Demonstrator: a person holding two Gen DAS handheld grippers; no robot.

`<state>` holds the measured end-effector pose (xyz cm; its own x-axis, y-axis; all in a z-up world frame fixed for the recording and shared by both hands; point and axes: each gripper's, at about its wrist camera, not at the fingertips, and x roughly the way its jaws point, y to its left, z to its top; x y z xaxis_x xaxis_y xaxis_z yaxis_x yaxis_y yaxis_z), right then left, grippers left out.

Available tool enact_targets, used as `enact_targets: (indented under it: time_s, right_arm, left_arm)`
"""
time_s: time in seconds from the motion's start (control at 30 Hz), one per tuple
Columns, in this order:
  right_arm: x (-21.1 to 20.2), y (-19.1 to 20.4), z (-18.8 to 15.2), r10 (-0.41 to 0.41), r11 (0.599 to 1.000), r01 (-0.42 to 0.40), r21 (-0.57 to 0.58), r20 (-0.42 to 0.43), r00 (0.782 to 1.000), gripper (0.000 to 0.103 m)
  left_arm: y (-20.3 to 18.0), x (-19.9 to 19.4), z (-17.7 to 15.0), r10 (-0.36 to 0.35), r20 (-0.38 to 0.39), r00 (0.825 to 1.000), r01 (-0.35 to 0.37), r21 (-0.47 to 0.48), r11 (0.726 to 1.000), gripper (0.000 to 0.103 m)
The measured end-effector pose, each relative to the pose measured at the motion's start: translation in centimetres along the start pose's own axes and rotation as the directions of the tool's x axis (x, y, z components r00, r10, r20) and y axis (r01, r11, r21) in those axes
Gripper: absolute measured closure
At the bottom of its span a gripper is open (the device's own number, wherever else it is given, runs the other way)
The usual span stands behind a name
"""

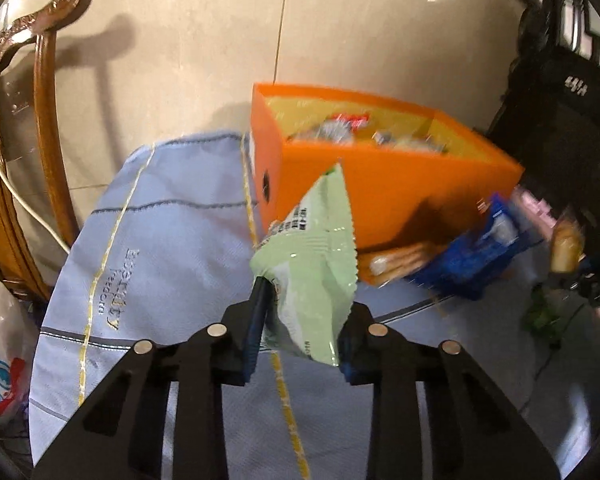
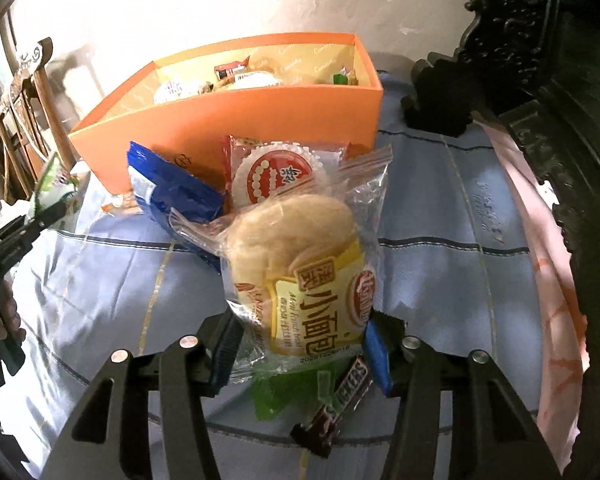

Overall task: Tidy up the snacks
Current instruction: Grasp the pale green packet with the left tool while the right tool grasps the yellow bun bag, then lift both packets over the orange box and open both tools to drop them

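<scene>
**Orange box waiting, a snack in each gripper**

Orange card is what I see first: the open box (image 1: 380,184) stands on the blue-grey cloth (image 1: 172,248) over my surface, already part filled with wrapped snacks.

My left gripper (image 1: 300,312) has narrowed onto a pale green packet (image 1: 312,276); both pads press its lower half and the packet stands up tilted, its top corner in front of the box's near wall. It is clear of the cloth.

My right gripper (image 2: 300,344) is about half closed on a clear-wrapped mini bread (image 2: 296,272), pads against the wrapper's two sides, the bun raised off the cloth and just in front of the box (image 2: 236,120).

Loose on the cloth by the box's near wall I see a blue packet (image 2: 172,192) and a red and white round cracker pack (image 2: 276,176) leaning on the wall. Below the bread lie a Snickers bar (image 2: 340,400) and something green (image 2: 276,396), touching each other.

At the left edge of the right view, the left gripper (image 2: 48,212) shows with the green packet (image 2: 54,184)
</scene>
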<state>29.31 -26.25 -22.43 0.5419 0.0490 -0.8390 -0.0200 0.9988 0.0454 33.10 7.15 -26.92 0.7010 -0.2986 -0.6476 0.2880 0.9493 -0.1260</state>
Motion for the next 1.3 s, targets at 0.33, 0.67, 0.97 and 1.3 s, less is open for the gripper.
enact_targets:
  time_s: [0.33, 0.67, 0.97, 1.3]
  right_arm:
    - [-3.7, 0.3, 0.6, 0.036, 0.999, -0.037, 0.022, 0.079, 0.996, 0.049]
    - [-3.8, 0.6, -0.9, 0.051, 0.998, -0.052, 0.027, 0.041, 0.998, 0.049]
    - [-4.0, 1.7, -1.1, 0.061, 0.998, -0.061, 0.013, 0.028, 0.998, 0.049]
    - [-5.1, 2.0, -0.7, 0.101, 0.994, -0.103, 0.030, 0.061, 0.993, 0.049]
  left_arm:
    - [-3.3, -3.9, 1.7, -0.129, 0.063, 0.990, 0.125, 0.070, 0.990, 0.088]
    - [-2.8, 1.1, -0.1, -0.109, -0.036, 0.993, 0.110, 0.043, 0.993, 0.028]
    - [-4.3, 8.9, 0.2, -0.016, -0.195, 0.981, 0.015, -0.009, 1.000, 0.070]
    - [-3.9, 2.1, -0.9, -0.151, -0.129, 0.980, 0.152, -0.007, 0.988, 0.086]
